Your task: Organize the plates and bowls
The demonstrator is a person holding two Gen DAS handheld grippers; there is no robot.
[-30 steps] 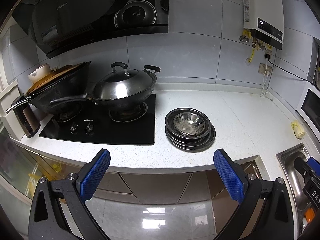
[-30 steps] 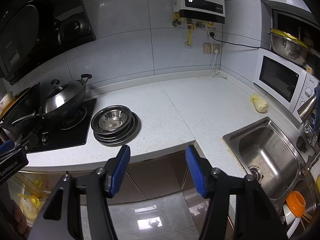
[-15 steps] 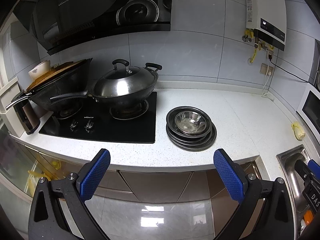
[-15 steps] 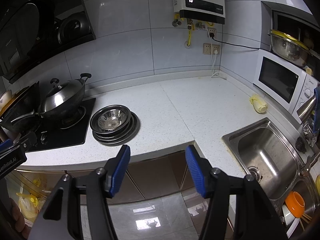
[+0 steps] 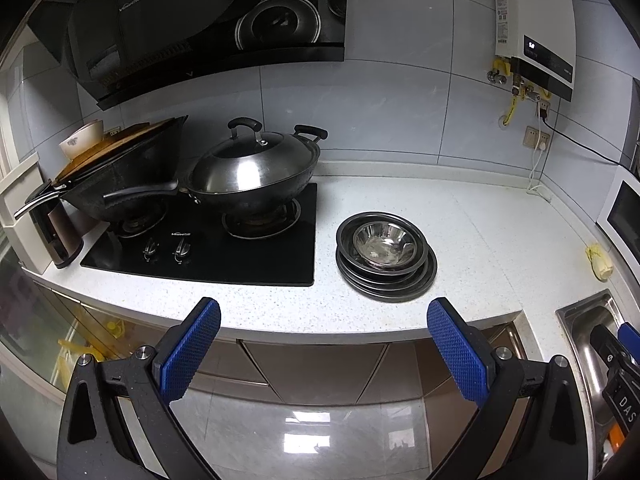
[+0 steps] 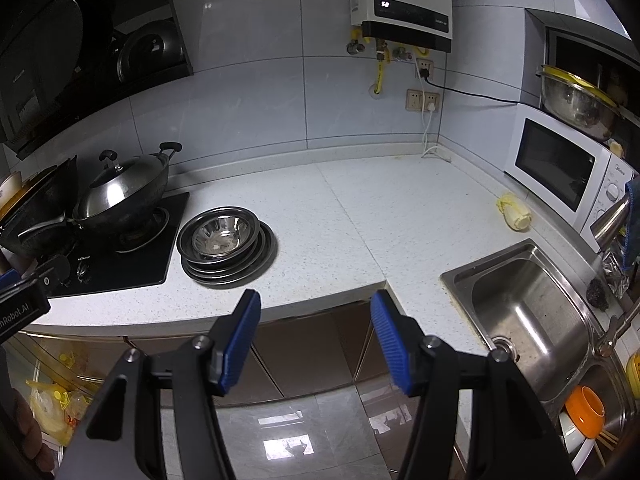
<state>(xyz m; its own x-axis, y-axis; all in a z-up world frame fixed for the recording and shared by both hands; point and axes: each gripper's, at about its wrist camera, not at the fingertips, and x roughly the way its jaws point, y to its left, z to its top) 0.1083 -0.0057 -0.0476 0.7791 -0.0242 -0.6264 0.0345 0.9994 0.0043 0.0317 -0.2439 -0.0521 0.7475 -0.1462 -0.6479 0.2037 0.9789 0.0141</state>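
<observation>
On the white speckled worktop (image 5: 460, 216), just to the right of the black gas hob (image 5: 208, 248), stands a stack of steel plates (image 5: 404, 286) with a shiny steel bowl (image 5: 382, 242) sitting on top of it. The right wrist view shows the same stack (image 6: 240, 270) and bowl (image 6: 218, 236) close to the front edge of the worktop (image 6: 360, 208), near the corner where the edge steps back.

The left gripper (image 5: 323, 340) hangs in front of the worktop edge, lower than the plates and well apart from them; its jaws are wide apart and hold nothing. The right gripper (image 6: 315, 338) is also in front of the edge, to the right of the stack, with its jaws apart but less wide, and nothing between them.

A lidded wok (image 5: 252, 172) sits on the right burner of the hob, and a dark pan (image 5: 128, 168) leans on the left burner. To the right, a steel sink (image 6: 528, 316) is set into the worktop, and a white microwave (image 6: 560, 168) stands behind it. A small yellow object (image 6: 514, 210) lies on the worktop in front of the microwave. An orange cup (image 6: 586, 402) lies in the lower sink basin.
</observation>
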